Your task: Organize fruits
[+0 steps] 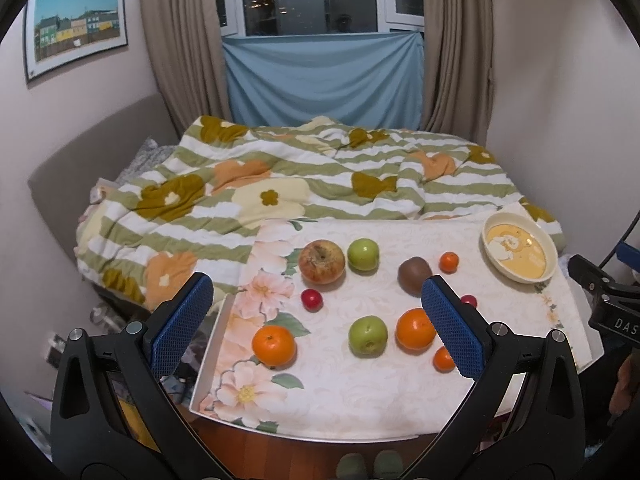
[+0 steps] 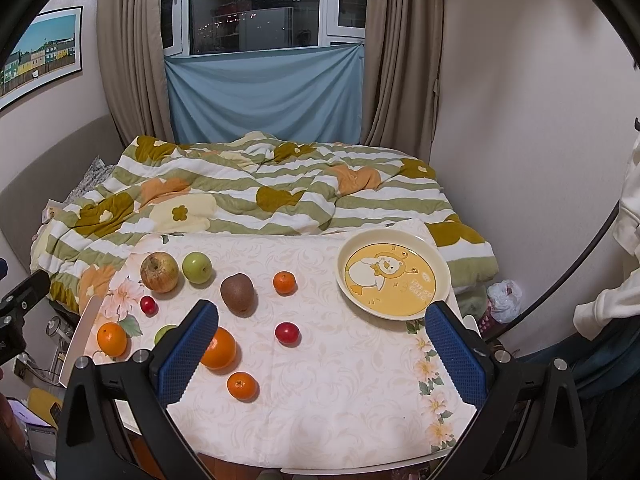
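Note:
Fruits lie on a floral tablecloth. A red-yellow apple and a green apple sit at the back left, a kiwi in the middle, a small tangerine beside it. A second green apple, oranges, another small tangerine and red plums lie nearer. An empty yellow duck plate sits at the back right. My left gripper and right gripper are open and empty above the near table.
A bed with a striped floral quilt lies right behind the table. Curtains and a window are at the back. The other gripper's body shows at the right edge of the left wrist view. Clutter sits on the floor to the left.

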The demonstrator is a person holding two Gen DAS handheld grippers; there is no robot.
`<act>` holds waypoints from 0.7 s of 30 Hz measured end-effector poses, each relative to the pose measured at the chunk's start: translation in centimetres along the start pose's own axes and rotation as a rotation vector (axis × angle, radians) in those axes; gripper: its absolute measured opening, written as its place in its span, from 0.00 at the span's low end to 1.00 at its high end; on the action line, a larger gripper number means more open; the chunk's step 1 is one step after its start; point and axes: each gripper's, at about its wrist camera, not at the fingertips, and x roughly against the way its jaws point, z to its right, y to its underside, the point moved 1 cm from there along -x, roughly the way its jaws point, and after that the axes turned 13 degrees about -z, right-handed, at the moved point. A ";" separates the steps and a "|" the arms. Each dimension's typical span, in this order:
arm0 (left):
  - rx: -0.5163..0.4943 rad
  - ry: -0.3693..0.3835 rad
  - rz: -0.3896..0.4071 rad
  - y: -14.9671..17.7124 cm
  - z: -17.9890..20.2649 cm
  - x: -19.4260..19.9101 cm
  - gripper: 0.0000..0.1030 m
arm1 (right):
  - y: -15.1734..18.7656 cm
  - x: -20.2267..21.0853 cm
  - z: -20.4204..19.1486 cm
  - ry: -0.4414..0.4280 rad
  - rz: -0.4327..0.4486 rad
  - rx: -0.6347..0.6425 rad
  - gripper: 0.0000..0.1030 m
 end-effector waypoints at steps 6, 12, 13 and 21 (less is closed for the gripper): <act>-0.014 -0.031 -0.026 0.7 -0.5 -0.9 1.00 | 1.3 -1.1 -0.5 -0.027 -0.032 0.004 1.00; -0.003 -0.025 -0.102 1.9 -2.0 -3.6 1.00 | 3.0 -3.4 -1.7 -0.048 -0.096 0.037 1.00; -0.002 -0.027 -0.117 2.2 -2.3 -4.3 1.00 | 3.3 -3.9 -1.9 -0.052 -0.107 0.041 1.00; -0.014 -0.051 -0.186 4.1 -4.0 -9.5 1.00 | 5.8 -8.2 -3.3 -0.076 -0.196 0.053 1.00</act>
